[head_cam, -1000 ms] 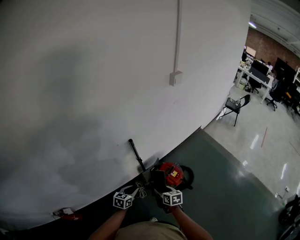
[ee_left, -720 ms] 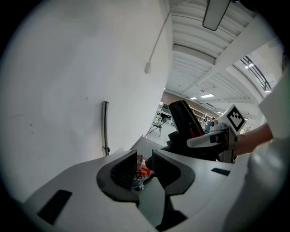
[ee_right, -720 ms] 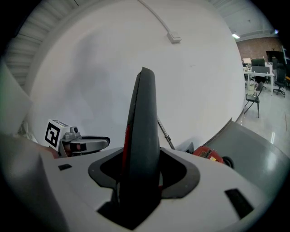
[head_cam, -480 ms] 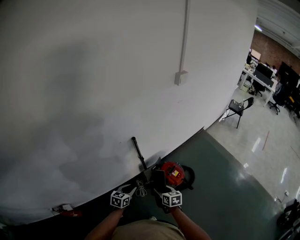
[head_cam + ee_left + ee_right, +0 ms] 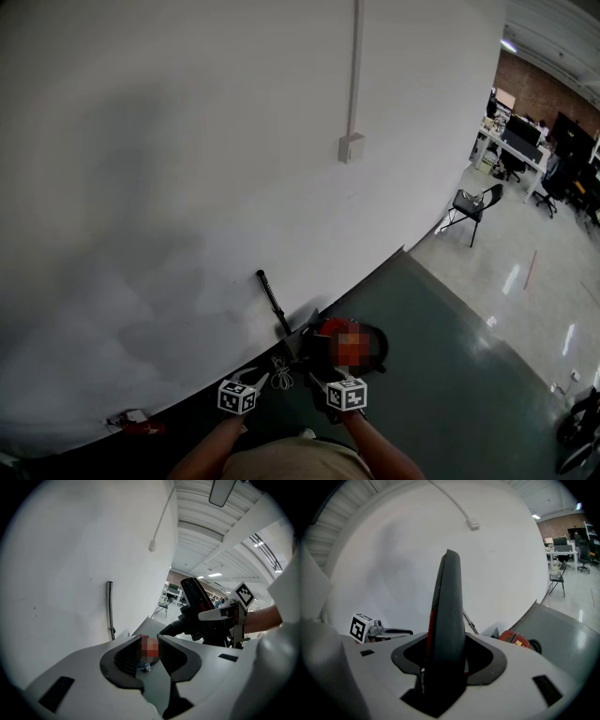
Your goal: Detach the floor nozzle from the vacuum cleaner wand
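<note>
A red vacuum cleaner body point(image 5: 330, 327) stands on the floor by the white wall. A thin black wand point(image 5: 272, 302) leans upright against that wall, also showing in the left gripper view point(image 5: 109, 609) and behind the jaws in the right gripper view point(image 5: 469, 622). My right gripper point(image 5: 319, 361) is shut on a tall black part with a red stripe point(image 5: 446, 616). In the left gripper view this part point(image 5: 196, 597) joins a black hose point(image 5: 172, 628). My left gripper point(image 5: 266, 381) hangs just to its left, jaws shut point(image 5: 151, 648), with nothing clearly held. A thin white cord point(image 5: 281, 375) lies near its tip.
A dark green mat point(image 5: 441, 375) covers the floor by the wall. A small red object point(image 5: 137, 428) lies at the wall's foot on the left. A folding chair point(image 5: 472, 208) and desks point(image 5: 511, 150) stand far right. A conduit box point(image 5: 352, 148) sits on the wall.
Only the head view has swung slightly. Both grippers and the vacuum keep their places.
</note>
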Motion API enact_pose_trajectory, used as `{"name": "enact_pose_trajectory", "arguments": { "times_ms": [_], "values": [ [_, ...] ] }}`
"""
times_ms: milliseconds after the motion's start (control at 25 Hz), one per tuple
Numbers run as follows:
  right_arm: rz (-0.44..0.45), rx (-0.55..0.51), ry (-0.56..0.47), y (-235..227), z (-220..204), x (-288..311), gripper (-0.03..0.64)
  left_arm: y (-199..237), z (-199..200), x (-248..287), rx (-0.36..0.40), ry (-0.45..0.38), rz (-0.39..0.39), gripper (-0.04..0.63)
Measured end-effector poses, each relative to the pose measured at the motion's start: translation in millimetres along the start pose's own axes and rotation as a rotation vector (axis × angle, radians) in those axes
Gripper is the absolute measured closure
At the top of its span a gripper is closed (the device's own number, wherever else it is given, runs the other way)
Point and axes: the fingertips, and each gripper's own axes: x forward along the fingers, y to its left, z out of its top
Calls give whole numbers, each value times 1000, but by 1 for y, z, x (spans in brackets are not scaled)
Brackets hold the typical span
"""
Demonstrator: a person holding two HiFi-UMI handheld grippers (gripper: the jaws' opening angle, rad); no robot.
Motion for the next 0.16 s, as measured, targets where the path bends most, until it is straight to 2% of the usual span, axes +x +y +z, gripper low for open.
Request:
{"name": "enact_pose_trajectory", "arguments": {
  "times_ms": [160],
  "values": [
    [3,2,-12,-8,5,-9,390,-2,3,3,2,1,5,499]
  ]
}}
